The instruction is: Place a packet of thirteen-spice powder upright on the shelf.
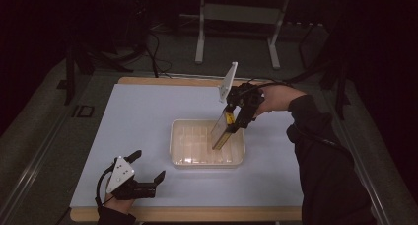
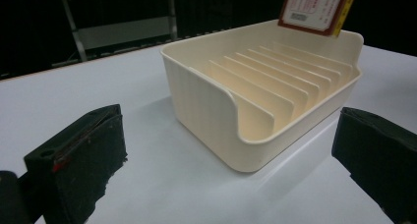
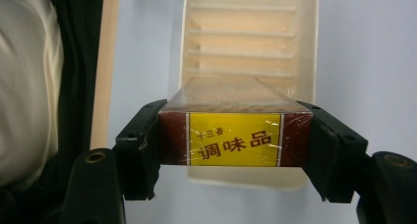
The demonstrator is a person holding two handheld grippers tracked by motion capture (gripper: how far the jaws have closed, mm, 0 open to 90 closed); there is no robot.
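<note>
1 tray (image 1: 180, 136), 1 box (image 1: 221, 129), 2 grippers.

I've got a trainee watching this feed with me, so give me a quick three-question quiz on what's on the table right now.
1. True or false: the right gripper is empty.
2. Multiple choice: the cream tray with ribbed dividers holds A) several boxes, B) nothing lying in its slots yet, C) a cup.
3. Fill in: the left gripper rests on the table with its fingers ____.

Key
1. False: it is shut on the box, a flat red box with a yellow label, tilted above the tray.
2. B.
3. Open, holding nothing.
</note>
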